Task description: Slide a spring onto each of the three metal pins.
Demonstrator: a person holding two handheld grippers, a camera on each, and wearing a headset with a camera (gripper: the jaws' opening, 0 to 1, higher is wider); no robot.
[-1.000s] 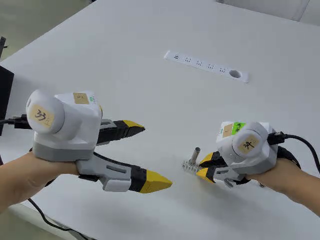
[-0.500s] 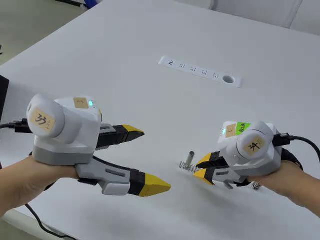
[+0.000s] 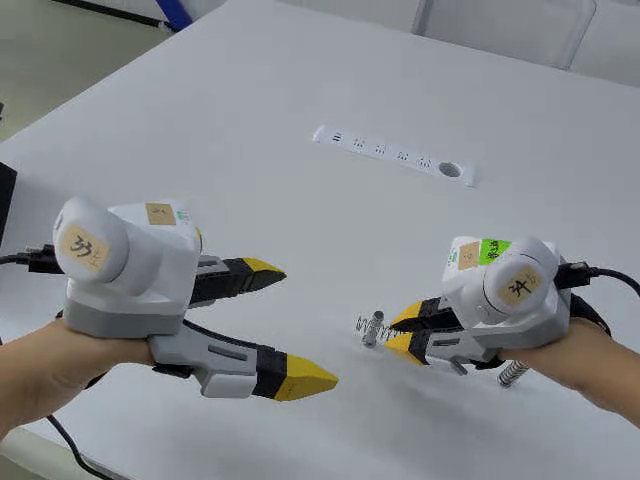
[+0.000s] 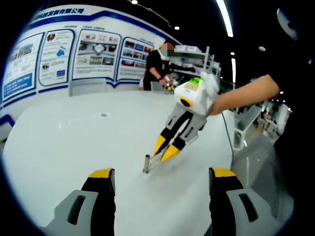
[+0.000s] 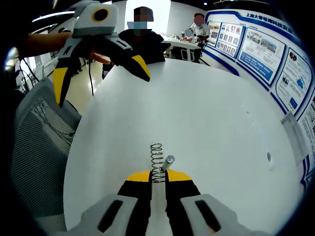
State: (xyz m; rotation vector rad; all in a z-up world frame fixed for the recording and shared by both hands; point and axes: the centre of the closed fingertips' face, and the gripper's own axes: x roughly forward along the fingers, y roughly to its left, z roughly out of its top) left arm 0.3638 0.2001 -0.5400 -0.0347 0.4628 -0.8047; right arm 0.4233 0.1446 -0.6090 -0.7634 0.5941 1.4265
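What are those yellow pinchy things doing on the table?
A person holds a gripper in each hand over a white table. The right gripper is pinching one end of a little spring, right beside a short metal pin standing on the table. The spring doesn't look slid onto the pin yet. The left gripper is open and holds nothing. Another spring lies by the right hand.

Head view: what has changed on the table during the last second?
The right gripper, shut on the spring, carried it slightly away from the person, so it is now beside the pin instead of nearer than it. The pin stayed upright, the left gripper open and idle. The camera shifted.
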